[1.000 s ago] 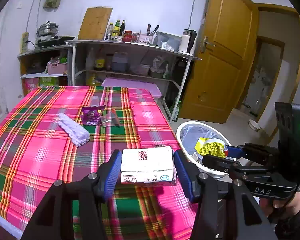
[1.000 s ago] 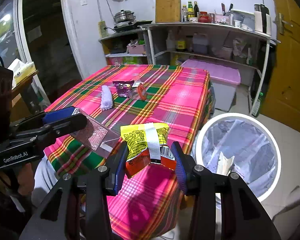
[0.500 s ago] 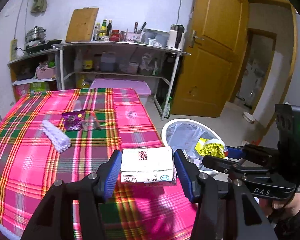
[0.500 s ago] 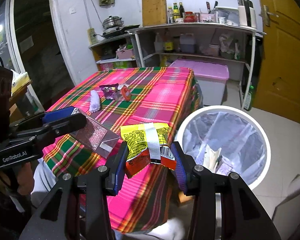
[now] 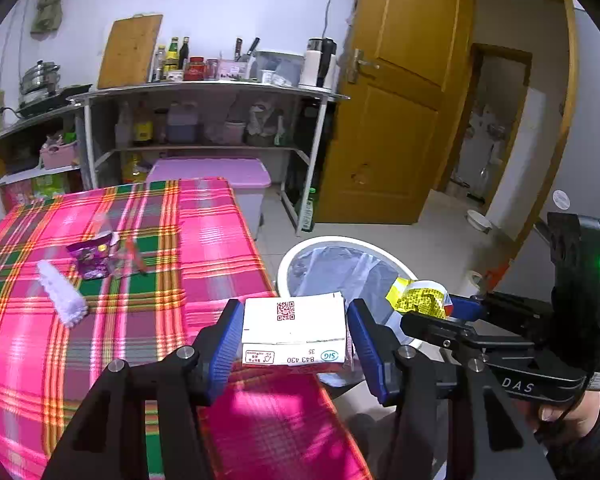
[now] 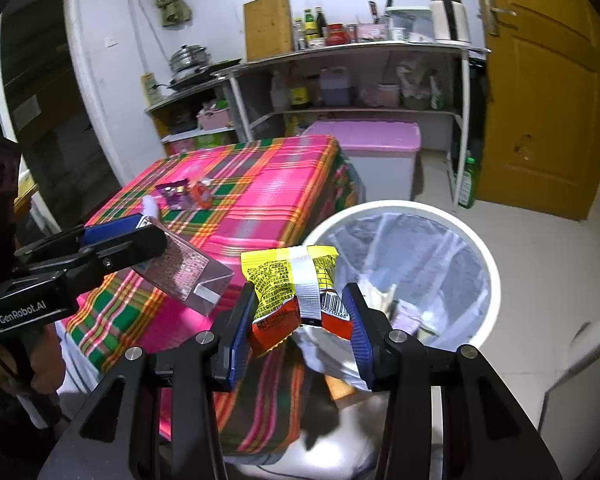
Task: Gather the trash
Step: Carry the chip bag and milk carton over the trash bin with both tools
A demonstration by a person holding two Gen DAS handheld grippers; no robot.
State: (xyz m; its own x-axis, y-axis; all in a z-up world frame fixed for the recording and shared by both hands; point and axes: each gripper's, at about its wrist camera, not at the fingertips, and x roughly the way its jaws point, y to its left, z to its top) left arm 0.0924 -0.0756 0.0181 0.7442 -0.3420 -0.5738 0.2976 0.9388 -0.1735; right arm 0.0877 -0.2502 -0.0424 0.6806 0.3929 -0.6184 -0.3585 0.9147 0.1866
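Now nearer the white lined bin (image 6: pixel 400 216), yellow snack wrapper (image 6: pixel 292 280) clamped in right gripper (image 6: pixel 298 322) fingers by its rim, white carton (image 5: pixel 294 330) clamped in left gripper (image 5: pixel 294 344) at plaid counter (image 5: pixel 100 320) edge, bin contents indistinct.

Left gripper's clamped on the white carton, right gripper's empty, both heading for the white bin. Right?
Not quite: the right gripper isn't empty, it is shut on a yellow snack wrapper, as the right wrist view shows. The left gripper does hold the white carton, near the white bin.
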